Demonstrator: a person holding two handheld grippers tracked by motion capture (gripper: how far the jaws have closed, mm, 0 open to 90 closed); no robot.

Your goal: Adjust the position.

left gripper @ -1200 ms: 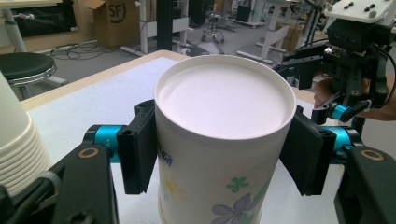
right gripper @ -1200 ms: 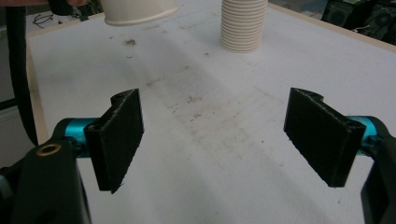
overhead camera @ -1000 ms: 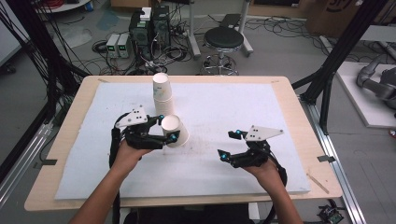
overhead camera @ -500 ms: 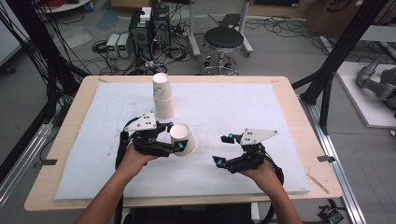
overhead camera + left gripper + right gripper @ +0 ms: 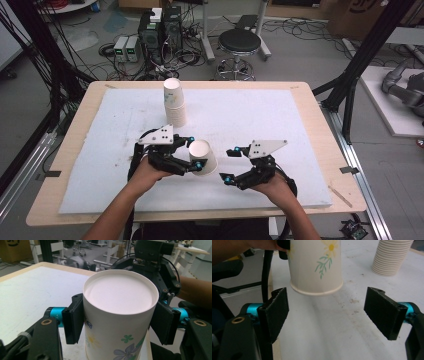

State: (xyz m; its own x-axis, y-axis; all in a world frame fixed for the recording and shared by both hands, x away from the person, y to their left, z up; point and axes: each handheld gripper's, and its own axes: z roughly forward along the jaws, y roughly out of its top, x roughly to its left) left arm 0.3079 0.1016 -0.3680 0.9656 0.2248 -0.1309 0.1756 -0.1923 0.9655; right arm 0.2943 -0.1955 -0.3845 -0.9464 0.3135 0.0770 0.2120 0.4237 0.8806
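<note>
Above the white-padded counter (image 5: 280, 120), a flower-printed paper cup (image 5: 203, 156) is being gripped, tipped sideways, between the clenched jaws of the left gripper (image 5: 192, 154). Just beside it, the right gripper (image 5: 228, 165) is being held with jaws released. A cup stack (image 5: 174, 101) is standing behind.

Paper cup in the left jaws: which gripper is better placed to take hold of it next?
Right. The left gripper already clamps the paper cup upside down above the table, while the right gripper waits beside it with jaws wide open, the cup's rim just ahead.
</note>
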